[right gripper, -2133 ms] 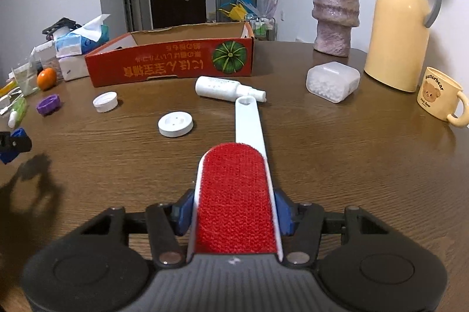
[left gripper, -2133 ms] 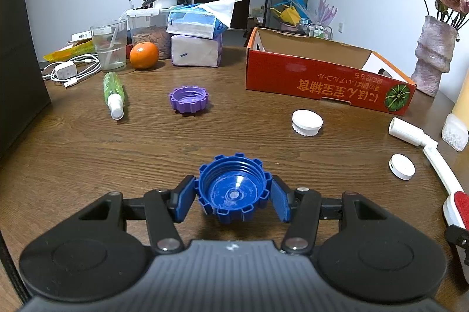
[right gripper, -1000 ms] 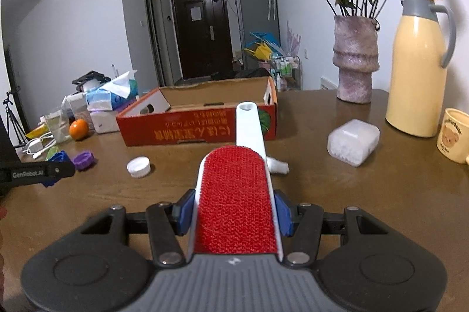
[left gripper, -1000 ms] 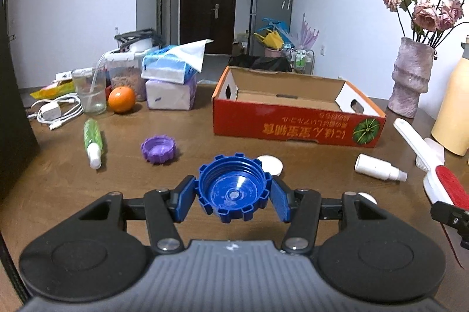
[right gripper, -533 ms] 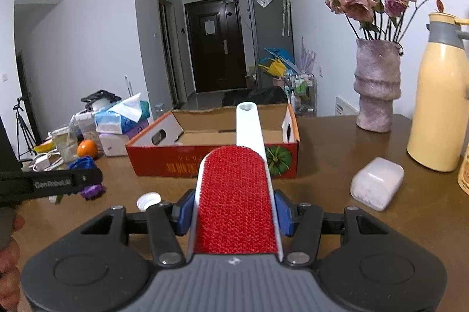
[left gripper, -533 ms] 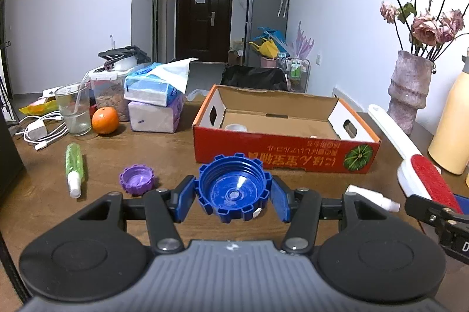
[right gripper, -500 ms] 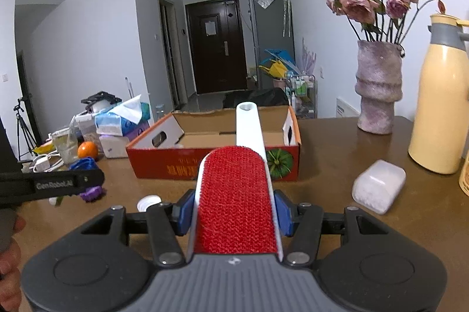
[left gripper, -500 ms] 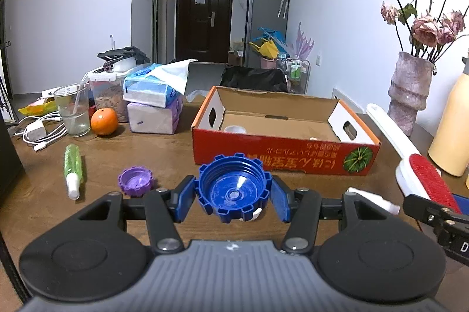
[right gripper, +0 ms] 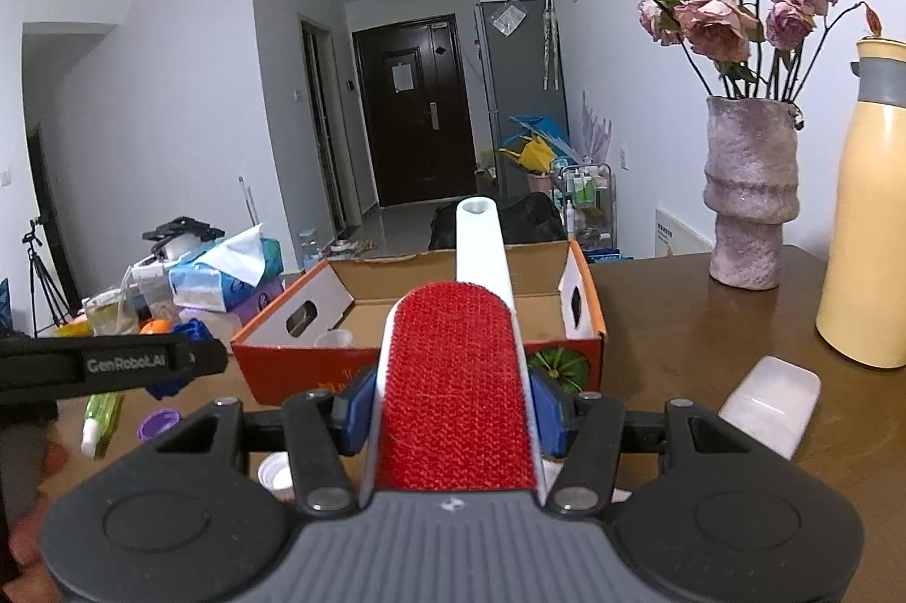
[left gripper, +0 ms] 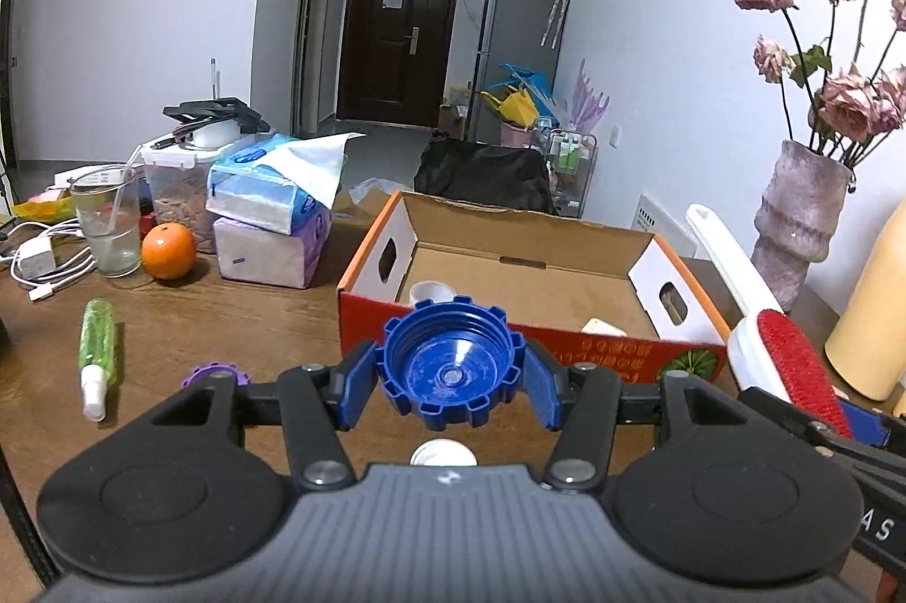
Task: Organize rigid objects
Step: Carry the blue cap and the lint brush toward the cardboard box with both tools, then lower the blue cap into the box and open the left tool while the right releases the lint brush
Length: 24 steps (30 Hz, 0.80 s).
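Observation:
My left gripper [left gripper: 450,385] is shut on a blue ridged bottle cap [left gripper: 450,365], held above the table in front of the red cardboard box [left gripper: 526,351]. The box is open on top, with a small white cup [left gripper: 428,290] and a pale object [left gripper: 603,326] inside. My right gripper [right gripper: 453,413] is shut on a lint brush [right gripper: 456,376] with a red pad and a long white handle that points over the box [right gripper: 583,320]. The brush [left gripper: 784,359] also shows at the right of the left wrist view. On the table lie a purple cap [left gripper: 215,373], a white cap [left gripper: 443,453] and a green spray bottle [left gripper: 97,348].
An orange [left gripper: 168,250], a glass [left gripper: 109,221], tissue packs [left gripper: 272,218] and cables [left gripper: 42,257] crowd the far left. A vase of dried roses [right gripper: 747,201], a yellow thermos [right gripper: 872,229] and a white plastic container [right gripper: 770,402] stand to the right. A hand [right gripper: 28,507] holds the left gripper's handle.
Both grippers have risen and moved forward toward the red box, which now looks nearer with its inside visible. Their grips on the blue cap and the lint brush have not changed.

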### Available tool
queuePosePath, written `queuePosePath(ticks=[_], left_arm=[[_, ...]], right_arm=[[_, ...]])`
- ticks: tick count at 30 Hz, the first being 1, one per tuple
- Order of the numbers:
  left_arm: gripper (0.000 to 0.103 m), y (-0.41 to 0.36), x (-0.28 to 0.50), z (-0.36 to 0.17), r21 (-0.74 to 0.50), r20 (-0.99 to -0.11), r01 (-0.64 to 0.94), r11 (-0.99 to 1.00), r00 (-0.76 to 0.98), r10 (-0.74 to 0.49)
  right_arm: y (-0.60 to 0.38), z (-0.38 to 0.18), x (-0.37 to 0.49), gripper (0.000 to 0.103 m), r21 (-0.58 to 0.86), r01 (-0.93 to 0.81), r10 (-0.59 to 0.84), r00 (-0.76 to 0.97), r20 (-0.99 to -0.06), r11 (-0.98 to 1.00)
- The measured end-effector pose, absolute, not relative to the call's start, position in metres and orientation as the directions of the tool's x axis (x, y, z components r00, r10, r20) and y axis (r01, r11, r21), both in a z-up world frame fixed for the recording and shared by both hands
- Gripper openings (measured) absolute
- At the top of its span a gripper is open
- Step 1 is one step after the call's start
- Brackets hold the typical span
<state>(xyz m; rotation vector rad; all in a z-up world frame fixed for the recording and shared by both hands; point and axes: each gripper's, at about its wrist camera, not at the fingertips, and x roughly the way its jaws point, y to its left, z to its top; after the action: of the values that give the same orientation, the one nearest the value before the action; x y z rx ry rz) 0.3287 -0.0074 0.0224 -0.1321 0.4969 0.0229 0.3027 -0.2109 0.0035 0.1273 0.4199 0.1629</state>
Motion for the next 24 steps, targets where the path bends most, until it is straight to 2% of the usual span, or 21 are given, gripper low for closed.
queuePosePath(ticks=[24], left_arm=[[0.056, -0.016, 0.415, 0.024, -0.133, -0.465, -0.133, 0.982, 0.884, 0.056]], right_arm=[[-0.194, 0.009, 0.385, 0.054, 0.177, -0.133, 0.187, 0.922, -0.338, 0.975]])
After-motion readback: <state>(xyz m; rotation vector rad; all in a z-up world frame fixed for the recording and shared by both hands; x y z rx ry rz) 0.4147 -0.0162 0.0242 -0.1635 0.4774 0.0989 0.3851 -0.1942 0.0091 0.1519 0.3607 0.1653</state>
